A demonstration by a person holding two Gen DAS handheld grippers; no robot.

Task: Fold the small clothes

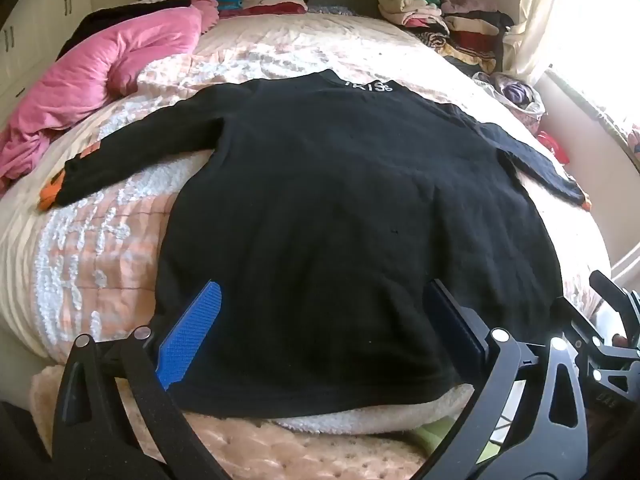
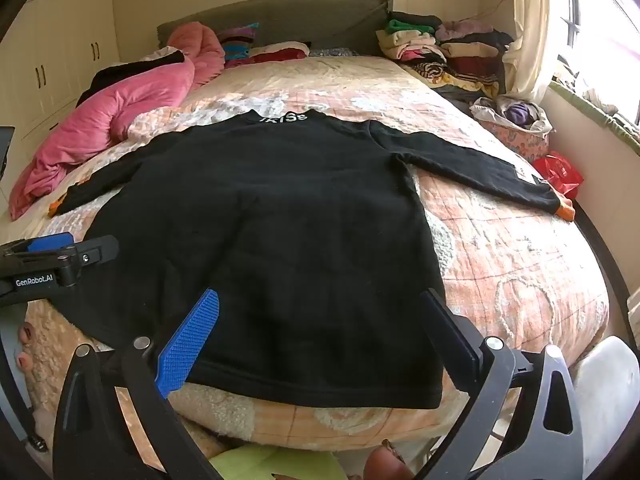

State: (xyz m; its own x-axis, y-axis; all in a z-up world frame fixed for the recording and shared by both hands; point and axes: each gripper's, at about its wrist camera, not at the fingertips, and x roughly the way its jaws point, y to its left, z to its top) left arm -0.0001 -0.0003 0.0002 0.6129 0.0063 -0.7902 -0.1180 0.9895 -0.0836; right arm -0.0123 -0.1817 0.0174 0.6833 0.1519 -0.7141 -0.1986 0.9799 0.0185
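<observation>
A black long-sleeved top (image 1: 340, 184) with white letters at the collar lies flat on the bed, sleeves spread, hem toward me; it also shows in the right wrist view (image 2: 280, 208). Orange cuffs show at the sleeve ends. My left gripper (image 1: 320, 316) is open and empty just above the hem, its blue pad (image 1: 192, 332) at the left. My right gripper (image 2: 320, 320) is open and empty above the hem's right part. The left gripper also shows at the left edge of the right wrist view (image 2: 60, 254).
The bed has a peach quilted cover (image 2: 500, 248). A pink duvet (image 1: 100, 76) lies at the left. Stacks of folded clothes (image 1: 452, 20) sit at the far right by the headboard. A basket of clothes (image 2: 516, 120) and a red bag (image 2: 560, 172) lie by the window wall.
</observation>
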